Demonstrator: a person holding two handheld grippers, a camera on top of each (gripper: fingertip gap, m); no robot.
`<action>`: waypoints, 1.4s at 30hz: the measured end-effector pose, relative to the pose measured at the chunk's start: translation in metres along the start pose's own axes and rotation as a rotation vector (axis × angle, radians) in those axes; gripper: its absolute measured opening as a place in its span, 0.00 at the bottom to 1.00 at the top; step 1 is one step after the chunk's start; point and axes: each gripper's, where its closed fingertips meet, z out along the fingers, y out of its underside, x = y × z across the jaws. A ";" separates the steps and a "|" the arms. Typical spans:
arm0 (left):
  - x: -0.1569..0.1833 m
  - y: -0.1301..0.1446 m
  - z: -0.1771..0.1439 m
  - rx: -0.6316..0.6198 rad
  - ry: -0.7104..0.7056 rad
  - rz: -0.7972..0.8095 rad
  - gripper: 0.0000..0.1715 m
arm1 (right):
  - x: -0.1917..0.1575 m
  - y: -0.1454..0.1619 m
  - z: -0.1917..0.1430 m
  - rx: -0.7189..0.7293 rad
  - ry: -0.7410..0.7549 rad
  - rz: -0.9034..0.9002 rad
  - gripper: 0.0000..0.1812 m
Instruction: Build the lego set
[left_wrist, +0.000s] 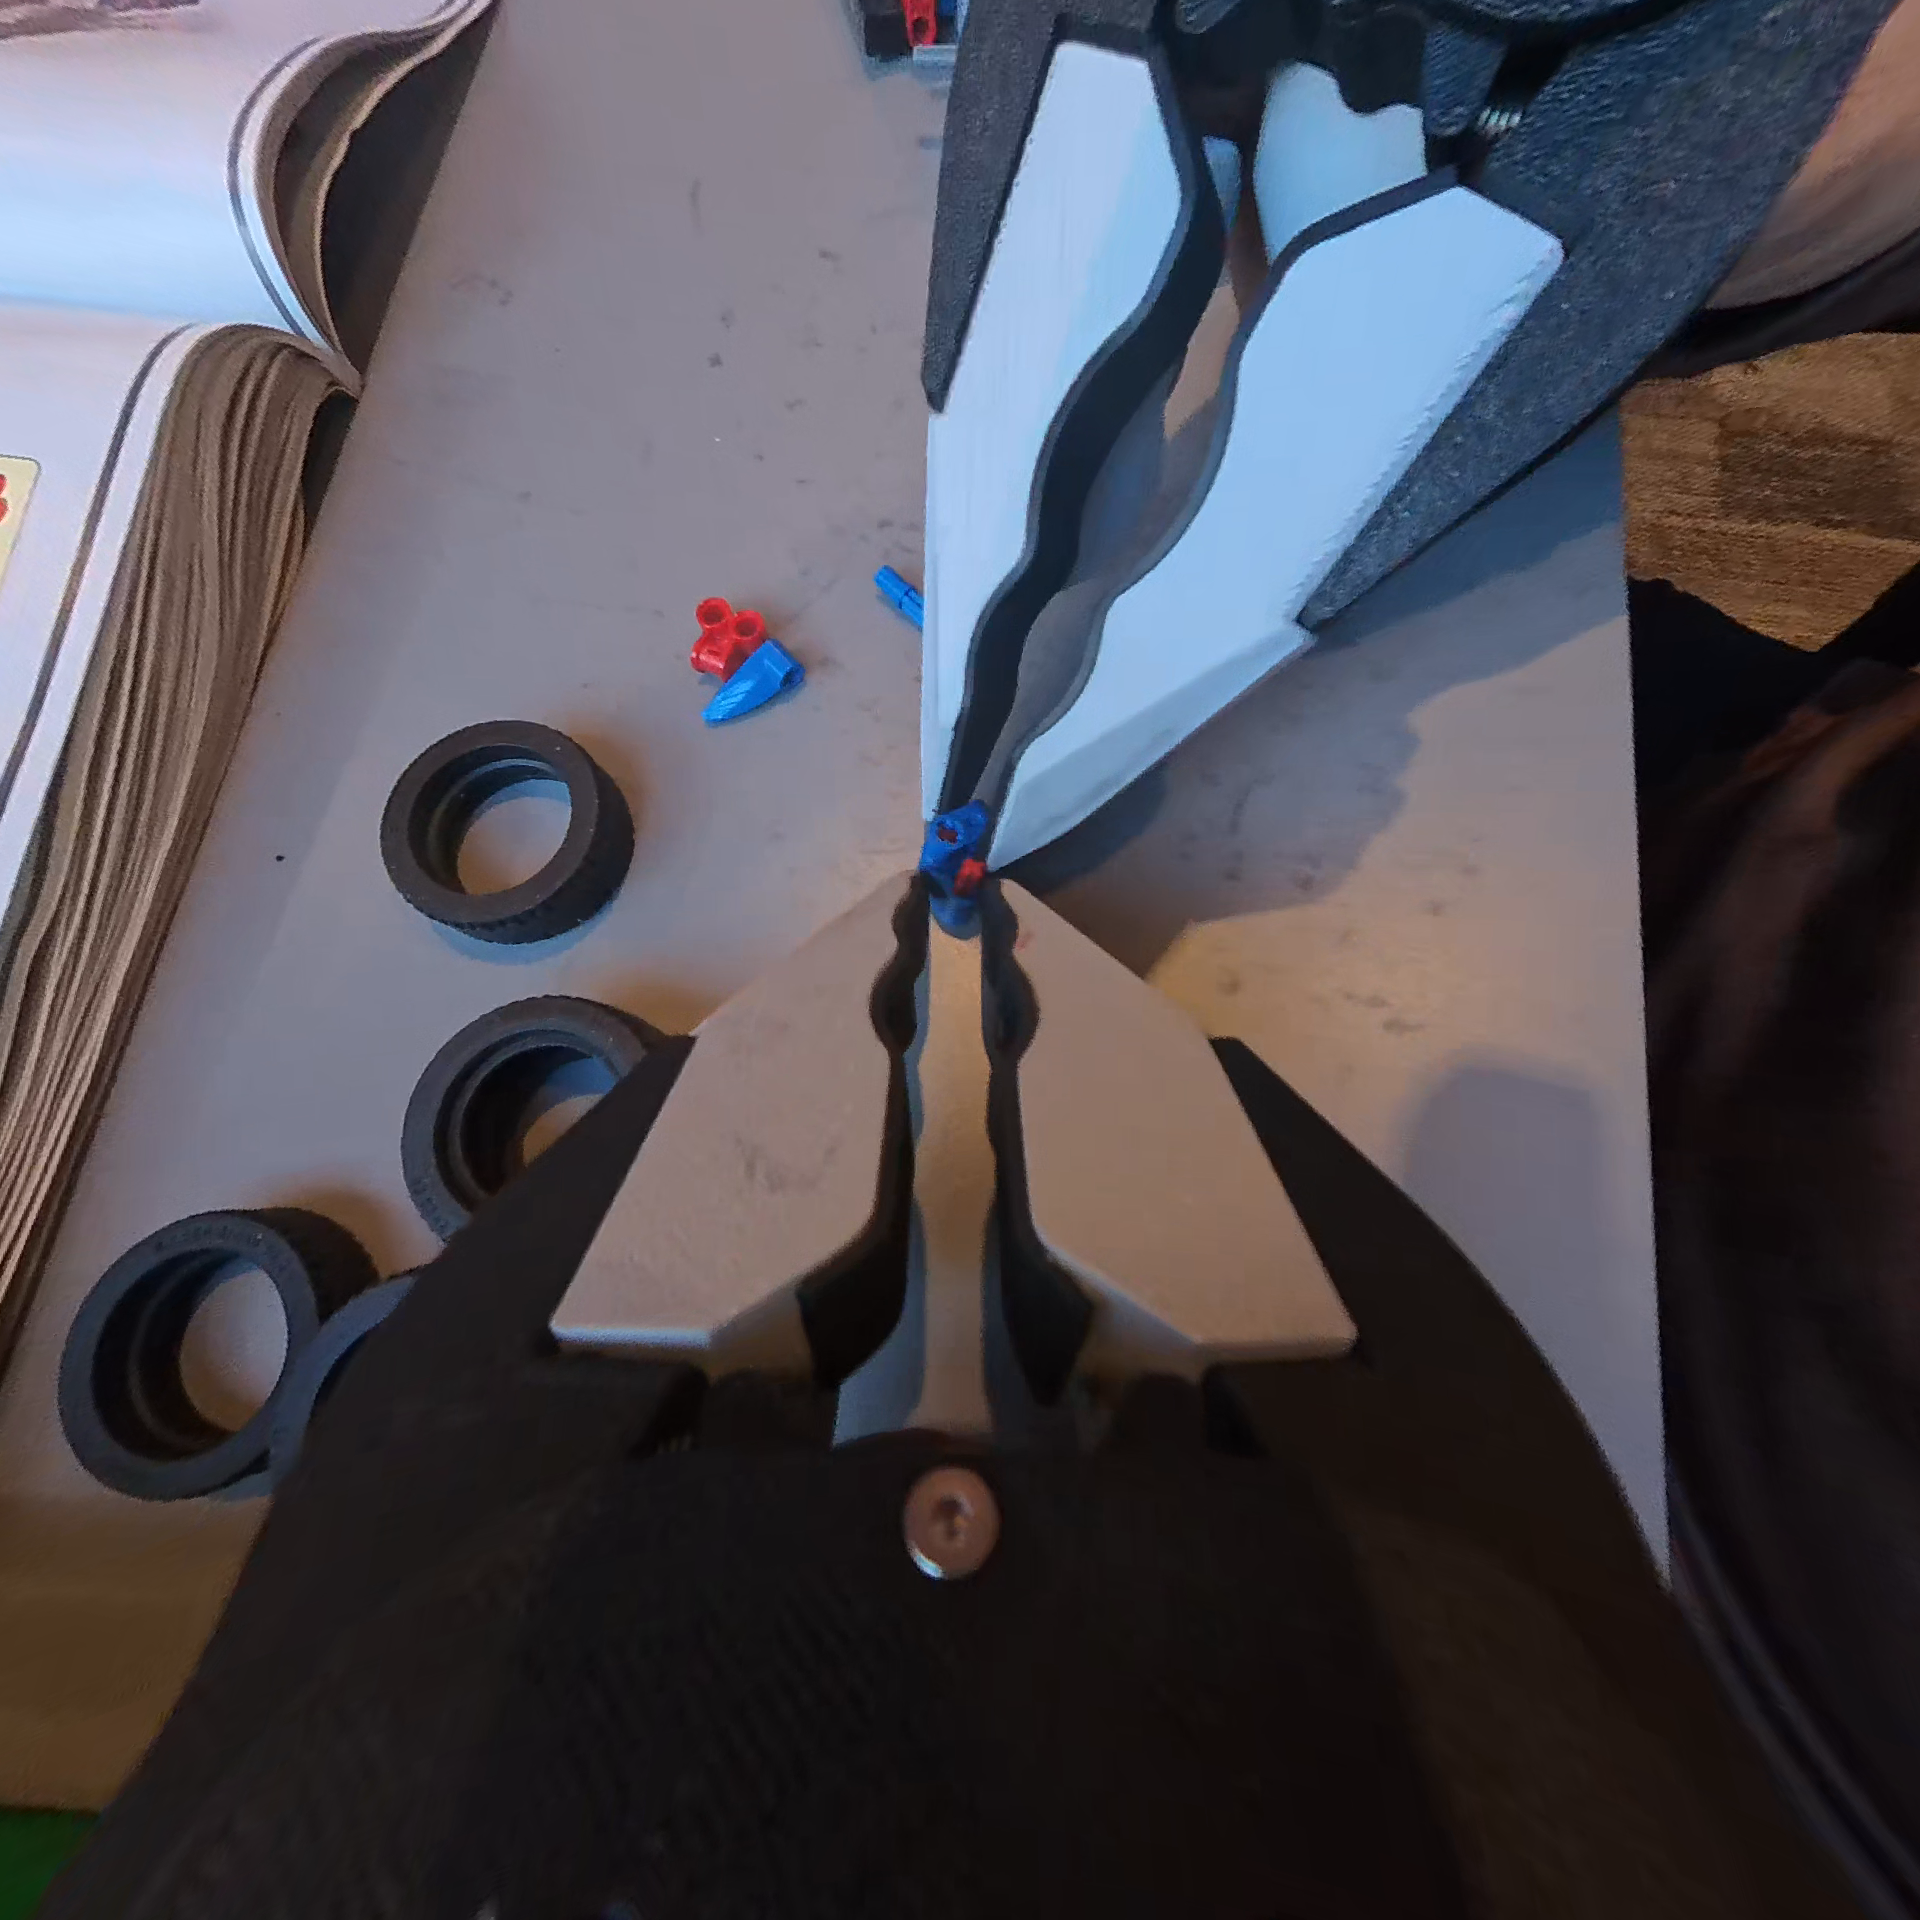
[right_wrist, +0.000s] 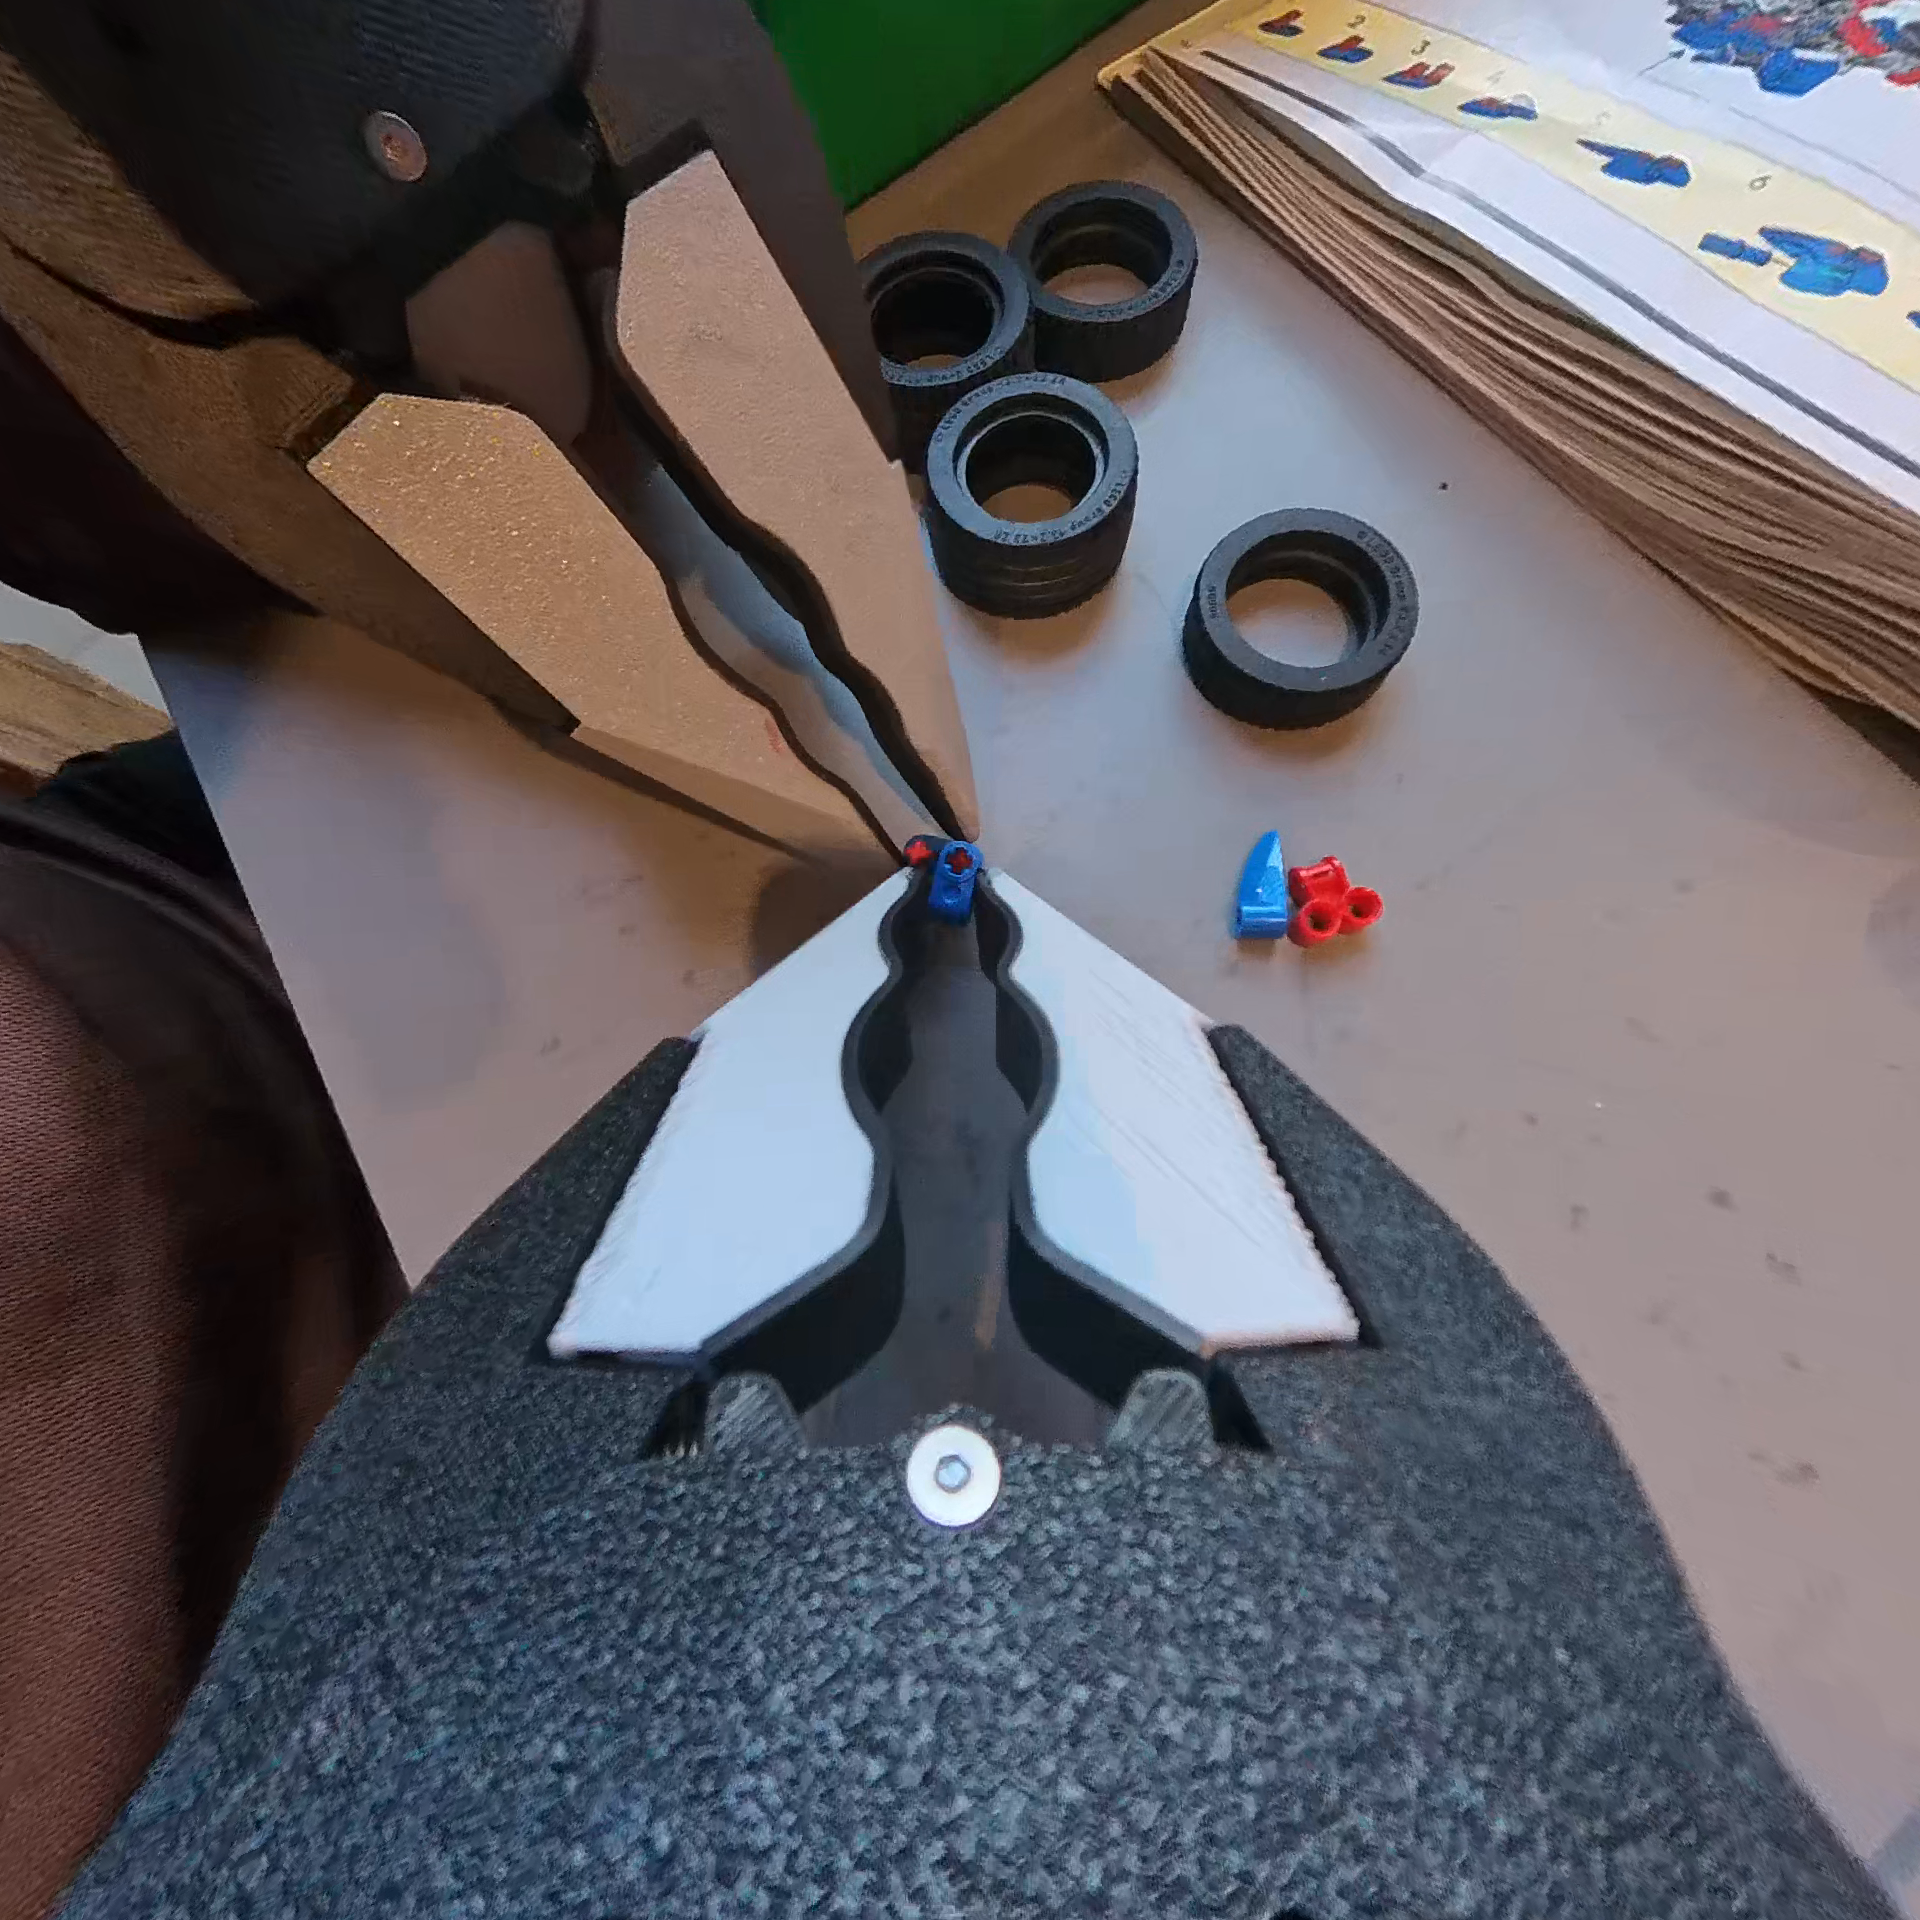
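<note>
Both claws meet tip to tip above the worktop (right_wrist: 1558, 1195): left claw (left_wrist: 951, 902) and right claw (right_wrist: 948, 881) each look clamped on the same tiny blue-and-red lego piece (right_wrist: 948, 878), held dead centre between them, so neither's nearer.

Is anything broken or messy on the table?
Nothing looks broken or spilled. Both grippers meet tip to tip on a tiny blue and red piece. Four black tires sit loose on the table, along with a red connector touching a blue cone piece. The instruction book lies open.
</note>
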 end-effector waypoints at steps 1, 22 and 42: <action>0.000 0.001 0.000 -0.004 0.004 -0.003 0.04 | 0.000 0.001 0.001 -0.007 -0.007 0.007 0.04; -0.007 0.007 -0.002 -0.018 0.120 -0.168 0.04 | 0.001 -0.006 0.009 -0.296 -0.147 -0.150 0.05; -0.009 0.003 0.000 -0.033 0.179 -0.194 0.04 | 0.004 -0.005 0.008 -0.118 -0.325 0.221 0.05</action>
